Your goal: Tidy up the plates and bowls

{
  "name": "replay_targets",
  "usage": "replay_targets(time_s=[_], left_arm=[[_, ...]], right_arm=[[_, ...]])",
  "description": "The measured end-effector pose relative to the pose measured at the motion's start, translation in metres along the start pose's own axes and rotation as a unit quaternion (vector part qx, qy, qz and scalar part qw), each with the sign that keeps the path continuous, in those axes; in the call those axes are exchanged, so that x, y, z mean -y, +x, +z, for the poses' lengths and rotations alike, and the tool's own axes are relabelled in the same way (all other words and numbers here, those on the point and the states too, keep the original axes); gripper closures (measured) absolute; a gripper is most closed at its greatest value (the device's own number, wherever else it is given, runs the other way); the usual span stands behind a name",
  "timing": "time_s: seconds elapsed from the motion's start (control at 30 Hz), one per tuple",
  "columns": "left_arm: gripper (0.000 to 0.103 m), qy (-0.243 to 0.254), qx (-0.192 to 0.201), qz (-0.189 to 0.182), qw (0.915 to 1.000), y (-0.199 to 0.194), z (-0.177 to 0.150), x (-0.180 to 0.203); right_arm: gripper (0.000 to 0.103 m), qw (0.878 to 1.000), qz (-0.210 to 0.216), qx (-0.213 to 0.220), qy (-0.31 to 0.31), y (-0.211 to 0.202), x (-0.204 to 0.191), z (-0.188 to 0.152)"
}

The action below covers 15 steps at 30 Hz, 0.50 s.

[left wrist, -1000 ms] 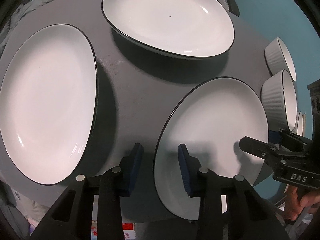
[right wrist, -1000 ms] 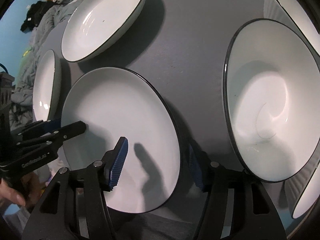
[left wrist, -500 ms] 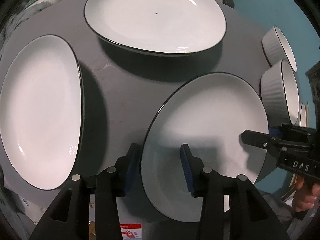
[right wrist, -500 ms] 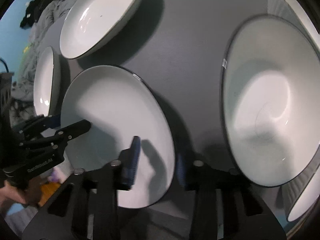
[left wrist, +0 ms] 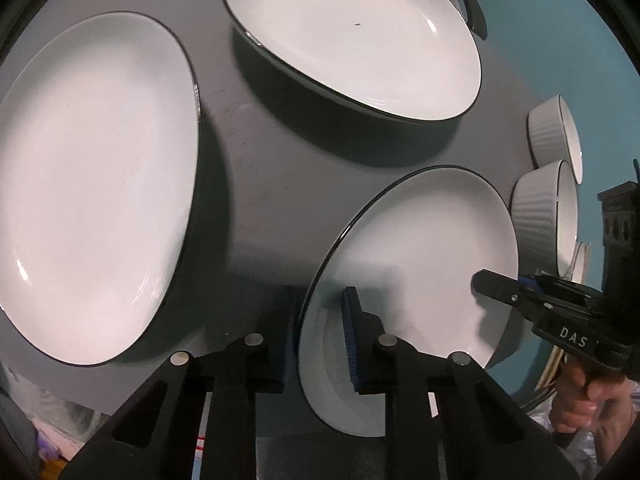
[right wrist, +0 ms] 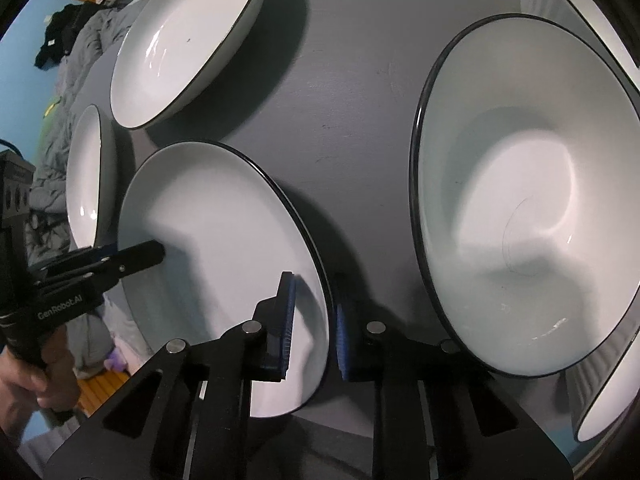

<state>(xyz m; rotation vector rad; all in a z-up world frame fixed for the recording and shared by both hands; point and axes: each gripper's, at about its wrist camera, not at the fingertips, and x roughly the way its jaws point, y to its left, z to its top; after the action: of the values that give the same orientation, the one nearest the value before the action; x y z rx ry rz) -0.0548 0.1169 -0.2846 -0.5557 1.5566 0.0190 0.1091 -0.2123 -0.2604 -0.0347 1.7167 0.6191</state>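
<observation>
Both claws had just been closing on the near plate (left wrist: 420,248): the left claw (left wrist: 320,340) gripped its left rim, the right claw (right wrist: 312,320) its right rim. Two more plates (left wrist: 96,184) lay beyond it on the grey surface (left wrist: 272,160).

Plates (left wrist: 92,184) left of bowls (left wrist: 548,216)

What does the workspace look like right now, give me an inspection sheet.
Surface: dark grey table.
Job's things: three black-rimmed white plates; near plate gripped on opposite rims; ribbed bowls at the right edge, big bowl.
Clutter: nothing seen on the table.
Grippers: left gripper and right gripper have just been closing, pads on the near plate's rim.
Cables: nothing seen.
Surroundings: teal wall, clothes heap.
</observation>
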Motion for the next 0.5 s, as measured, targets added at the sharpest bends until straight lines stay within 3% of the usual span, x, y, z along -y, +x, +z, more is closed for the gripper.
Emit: replay_targets(time_s=[0.2, 0.3, 0.5], left_arm=[[0.083, 0.018, 0.004, 0.007, 0.9998, 0.005, -0.026, 0.004], [0.084, 0.018, 0.000, 0.002, 0.9998, 0.000, -0.023, 0.006], [0.085, 0.026, -0.003, -0.002, 0.9997, 0.006, -0.029, 0.013]], right_arm=[[0.086, 1.000, 0.016, 0.007, 0.018, -0.004, 0.017, -0.002], [0.086, 1.000, 0.018, 0.011, 0.009, -0.011, 0.030, -0.007], [0.087, 1.000, 0.008, 0.016, 0.013, 0.008, -0.007, -0.019]])
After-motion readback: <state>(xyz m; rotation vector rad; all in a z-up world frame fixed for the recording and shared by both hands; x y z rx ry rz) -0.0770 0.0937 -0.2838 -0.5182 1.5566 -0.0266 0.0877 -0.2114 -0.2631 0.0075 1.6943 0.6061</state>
